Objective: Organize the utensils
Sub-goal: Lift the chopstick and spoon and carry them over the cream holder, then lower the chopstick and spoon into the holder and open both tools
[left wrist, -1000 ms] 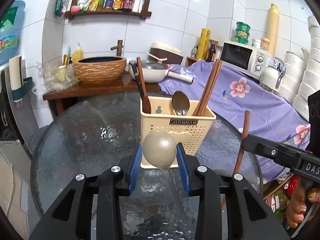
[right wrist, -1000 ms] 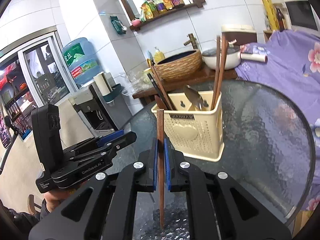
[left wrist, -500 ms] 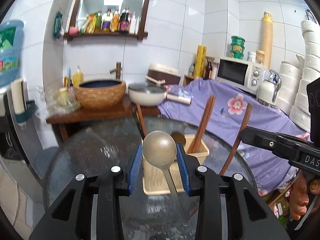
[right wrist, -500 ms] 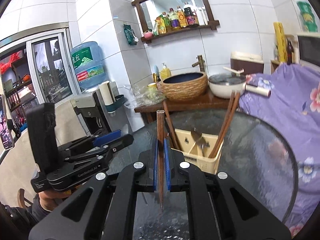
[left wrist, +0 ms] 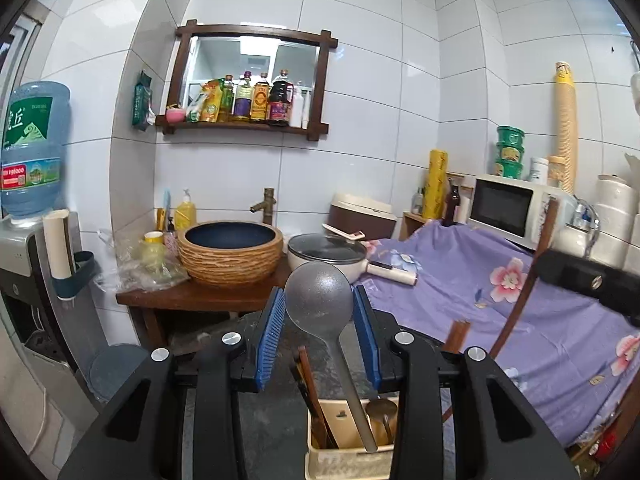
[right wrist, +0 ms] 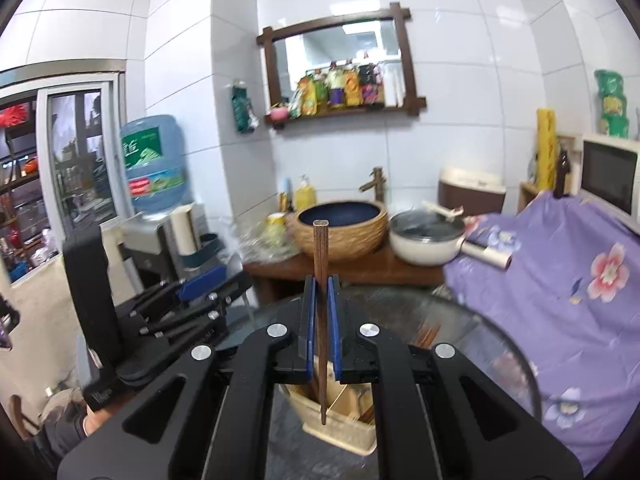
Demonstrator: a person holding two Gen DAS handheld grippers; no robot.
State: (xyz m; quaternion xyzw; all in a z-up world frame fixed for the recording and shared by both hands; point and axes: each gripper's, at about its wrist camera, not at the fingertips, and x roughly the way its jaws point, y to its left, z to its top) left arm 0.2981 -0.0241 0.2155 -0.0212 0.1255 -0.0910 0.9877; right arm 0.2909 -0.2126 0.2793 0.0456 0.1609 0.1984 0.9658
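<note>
Two grippers hang above the glass tabletop point(right wrist: 492, 344), each with a utensil in its hold. The left gripper point(left wrist: 319, 334) stands partly open, its blue pads pressed against either side of a grey metal spoon point(left wrist: 319, 300); the bowl of the spoon stands up between the pads and its handle slants down toward the cream utensil basket point(left wrist: 344, 460) below. The right gripper point(right wrist: 321, 326) is closed tight on a single dark wooden chopstick point(right wrist: 320, 264), which stands nearly upright, its blunt end up and its thin tip down over the same basket point(right wrist: 340, 432). Inside the basket I can see more brown chopsticks leaning at one side, another spoon, and some dark wooden handles, though which compartment each sits in is hard to tell. Seen from the right wrist, the left gripper point(right wrist: 208, 292) is off to the left, held by a hand low down. Behind the tabletop are a woven basin, a lidded pan and a purple flowered cloth.
</note>
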